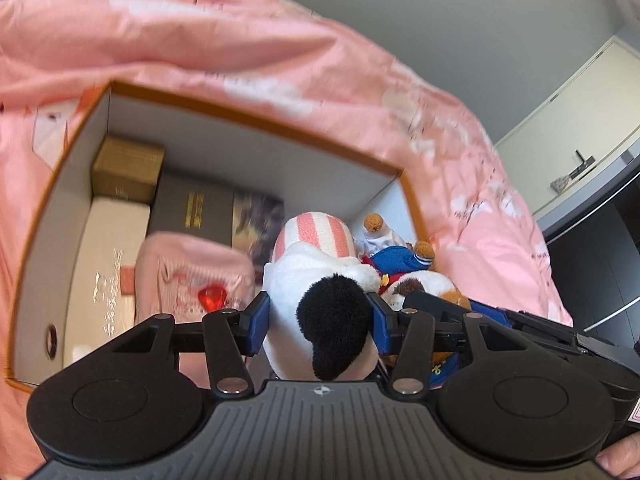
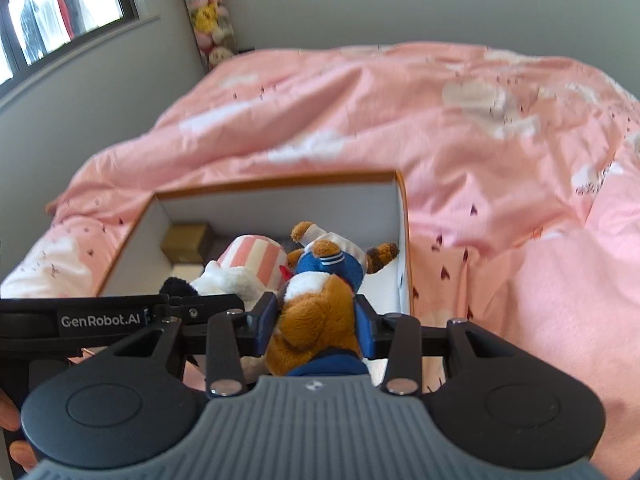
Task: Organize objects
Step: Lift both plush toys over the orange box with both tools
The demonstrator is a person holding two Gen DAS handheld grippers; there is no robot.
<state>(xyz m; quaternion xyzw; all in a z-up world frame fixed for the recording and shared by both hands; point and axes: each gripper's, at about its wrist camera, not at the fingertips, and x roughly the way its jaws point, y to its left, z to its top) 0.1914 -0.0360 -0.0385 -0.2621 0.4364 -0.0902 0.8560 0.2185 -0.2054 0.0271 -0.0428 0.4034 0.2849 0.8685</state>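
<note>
Nearest the left wrist camera: left gripper (image 1: 318,316), blue pads (image 1: 256,320) clamped on either side of a white plush dog (image 1: 320,280) with a black ear, striped pink-and-white cap pointing away. Nearest the right wrist camera: right gripper (image 2: 316,322), pads pressed into the flanks of a brown plush dog (image 2: 316,320) in a blue and white sailor outfit. A bare fingertip (image 1: 618,458) visible at the lower right corner of the left view.

Both toys held side by side over the near right part of an open cardboard box (image 1: 256,120), white inside with an orange-brown rim; brown toy to the right of the white one, the two touching. Whether either toy rests on the box floor: cannot tell.

Further in, on the box floor: a pink pouch (image 1: 192,264) with a red gem-like piece (image 1: 212,296), left of the white dog. Beyond that a dark flat book-like pack (image 1: 196,208), a white flat pack (image 1: 108,240) along the left wall, and a small gold carton (image 1: 126,174) in the far left corner.

Around the box: a rumpled pink duvet (image 2: 440,128). At the far wall, a tall clear tube of soft toys (image 2: 210,20) beside a window (image 2: 60,12).
</note>
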